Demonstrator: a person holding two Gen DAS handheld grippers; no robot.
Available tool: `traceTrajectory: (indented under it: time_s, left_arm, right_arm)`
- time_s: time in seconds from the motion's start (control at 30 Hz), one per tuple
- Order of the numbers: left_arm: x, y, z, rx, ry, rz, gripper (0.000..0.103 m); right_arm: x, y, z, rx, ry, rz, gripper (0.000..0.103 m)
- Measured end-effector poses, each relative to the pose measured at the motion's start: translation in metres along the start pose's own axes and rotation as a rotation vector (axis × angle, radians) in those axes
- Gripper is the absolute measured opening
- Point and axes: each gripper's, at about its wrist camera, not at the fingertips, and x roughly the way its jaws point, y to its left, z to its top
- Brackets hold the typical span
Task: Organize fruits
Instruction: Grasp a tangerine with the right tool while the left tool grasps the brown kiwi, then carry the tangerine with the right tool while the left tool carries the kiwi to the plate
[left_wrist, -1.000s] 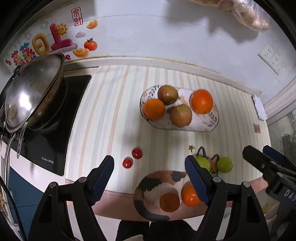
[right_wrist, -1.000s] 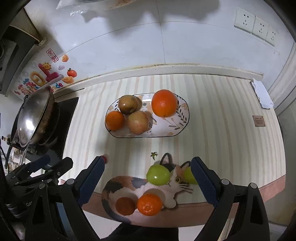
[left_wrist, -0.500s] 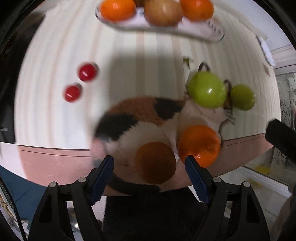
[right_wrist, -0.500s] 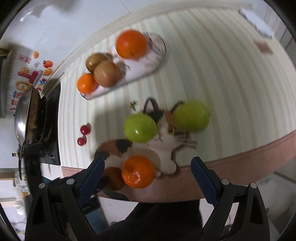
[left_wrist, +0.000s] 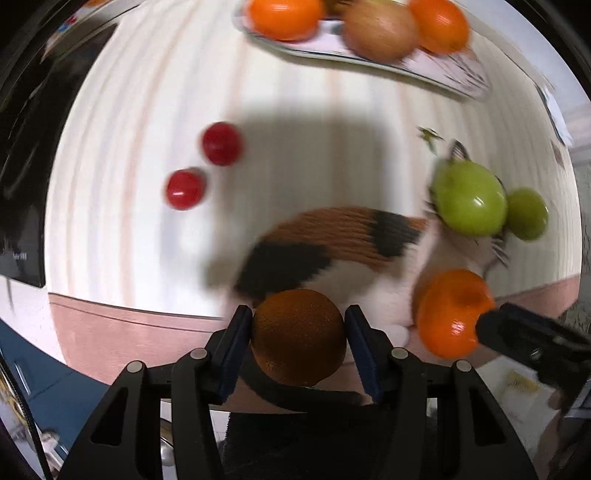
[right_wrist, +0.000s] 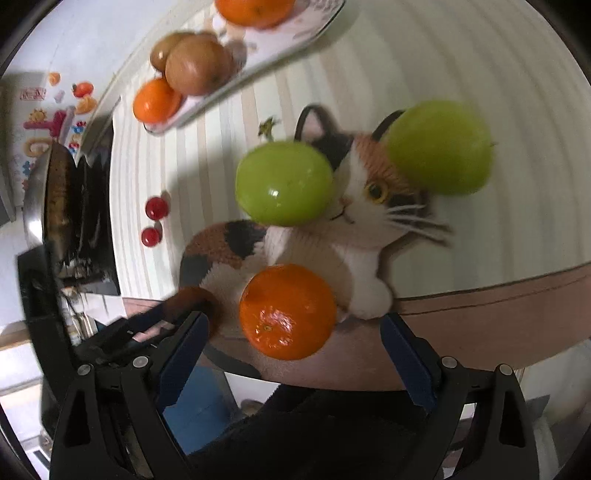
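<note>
I take the cat-shaped mat (right_wrist: 295, 254), at the counter's near edge, as my landmark. On the counter (left_wrist: 147, 110) beyond the mat stands the fruit plate (right_wrist: 295, 37), already holding two oranges and two brownish fruits. I judge the sorting partly done, with the mat's fruit and the loose ones left.

On the mat's head end sit two green apples (right_wrist: 284, 182), one beside each ear. On its near edge lies a bright orange (right_wrist: 288, 312), framed by my right gripper (right_wrist: 295, 354), whose jaws stand wide and grasp nothing. Just left of that, at the mat's tail end, my left gripper (left_wrist: 297, 343) is closed onto a darker orange (left_wrist: 297, 336), both pads touching its sides; I cannot tell if it has left the mat.

Left of the mat, well apart, lie two small red fruits (left_wrist: 221, 143) close together. Farther left is a black stovetop (right_wrist: 99, 221) with a steel wok (right_wrist: 48, 195). Between mat and plate the way looks open; the two grippers work close together, so they could bump.
</note>
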Motion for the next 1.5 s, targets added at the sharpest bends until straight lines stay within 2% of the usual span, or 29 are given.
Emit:
traceTrajectory:
  time_s: [0.07, 0.2, 0.23, 0.33, 0.43, 0.87, 1.07, 1.27, 1.5]
  left_arm:
    - [0.002, 0.012, 0.003, -0.033, 0.017, -0.037, 0.050]
    - [0.009, 0.020, 0.010, -0.067, 0.054, -0.055, 0.051]
    - [0.011, 0.021, 0.011, -0.073, 0.064, -0.061, 0.051]
    - [0.016, 0.021, 0.015, -0.082, 0.076, -0.059, 0.052]
    - [0.019, 0.019, 0.017, -0.081, 0.087, -0.059, 0.052]
    - [0.033, 0.010, 0.021, -0.055, 0.130, -0.049, 0.052]
    - [0.031, 0.006, 0.022, -0.058, 0.099, -0.044, 0.051]
    - [0.004, -0.007, 0.025, -0.035, 0.052, -0.059, 0.050]
    - [-0.027, -0.018, 0.044, -0.035, 0.002, -0.119, 0.050]
  right_arm:
    - [0.014, 0.005, 0.001, -0.015, 0.028, -0.017, 0.092]
    - [0.036, 0.015, 0.001, -0.057, 0.069, -0.061, 0.068]
    - [0.039, 0.019, 0.000, -0.072, 0.067, -0.058, 0.068]
    - [0.040, 0.033, -0.004, -0.148, 0.046, -0.133, 0.068]
    - [0.042, 0.040, -0.006, -0.192, 0.042, -0.171, 0.068]
    - [0.050, 0.035, 0.002, -0.141, 0.064, -0.144, 0.069]
    - [0.046, 0.032, 0.002, -0.164, 0.055, -0.158, 0.068]
    - [0.045, 0.034, 0.002, -0.171, 0.035, -0.154, 0.067]
    - [0.020, 0.042, 0.011, -0.179, -0.018, -0.104, 0.067]
